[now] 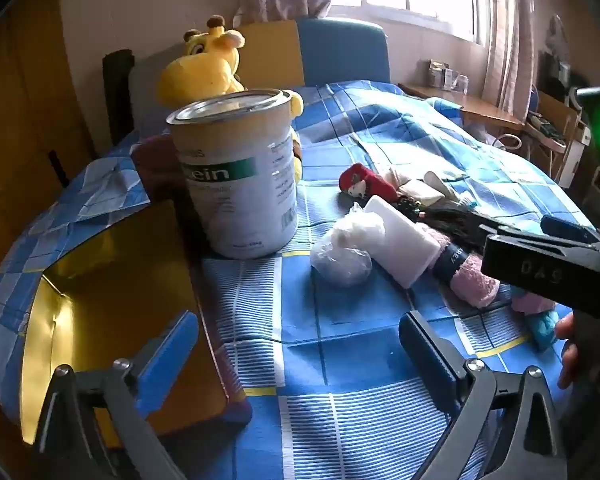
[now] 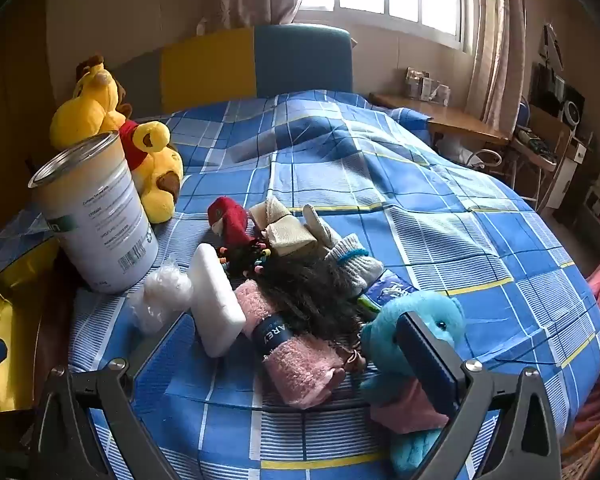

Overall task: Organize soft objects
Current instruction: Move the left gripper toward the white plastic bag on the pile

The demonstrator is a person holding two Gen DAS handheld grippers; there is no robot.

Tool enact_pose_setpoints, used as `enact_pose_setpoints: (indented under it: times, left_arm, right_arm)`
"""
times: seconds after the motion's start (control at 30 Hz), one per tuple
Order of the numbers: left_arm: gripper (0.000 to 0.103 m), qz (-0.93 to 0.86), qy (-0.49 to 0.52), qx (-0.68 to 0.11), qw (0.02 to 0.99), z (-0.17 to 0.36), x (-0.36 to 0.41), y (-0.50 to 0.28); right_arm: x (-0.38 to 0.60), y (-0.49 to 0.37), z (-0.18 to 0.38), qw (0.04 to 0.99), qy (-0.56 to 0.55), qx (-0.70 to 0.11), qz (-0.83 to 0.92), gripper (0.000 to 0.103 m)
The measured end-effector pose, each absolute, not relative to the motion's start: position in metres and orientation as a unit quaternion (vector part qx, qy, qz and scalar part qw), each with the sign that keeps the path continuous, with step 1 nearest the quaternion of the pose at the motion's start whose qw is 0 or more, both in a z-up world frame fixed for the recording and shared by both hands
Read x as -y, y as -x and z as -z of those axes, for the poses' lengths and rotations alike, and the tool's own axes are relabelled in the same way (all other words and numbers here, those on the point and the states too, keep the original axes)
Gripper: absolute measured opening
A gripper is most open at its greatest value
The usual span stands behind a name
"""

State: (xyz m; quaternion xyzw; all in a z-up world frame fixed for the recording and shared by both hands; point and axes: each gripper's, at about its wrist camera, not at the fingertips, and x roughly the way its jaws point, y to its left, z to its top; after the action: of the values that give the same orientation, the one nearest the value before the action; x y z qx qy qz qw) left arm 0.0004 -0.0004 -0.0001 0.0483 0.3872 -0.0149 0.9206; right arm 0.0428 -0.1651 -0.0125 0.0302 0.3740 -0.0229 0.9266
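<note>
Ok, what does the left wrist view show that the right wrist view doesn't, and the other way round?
Only the left wrist view shows the right gripper from outside and most of the gold-lined box.

Only the right wrist view shows the whole blue plush, the grey glove and the yellow plush's red shirt.

Both show the white can, white foam block, bagged cotton and rolled pink towel. Both grippers are open and empty.
</note>
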Motion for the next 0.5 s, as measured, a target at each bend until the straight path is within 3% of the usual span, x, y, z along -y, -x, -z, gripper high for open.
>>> enact_pose_setpoints:
  times: [0.5]
  left_arm:
    - [0.103,0.004,-0.027,-0.356,0.934,-0.018,-0.026,0.008]
  right_arm:
    - [0.156,-0.043,0.013,0.93,-0.007,-0.367,0.014,0.103]
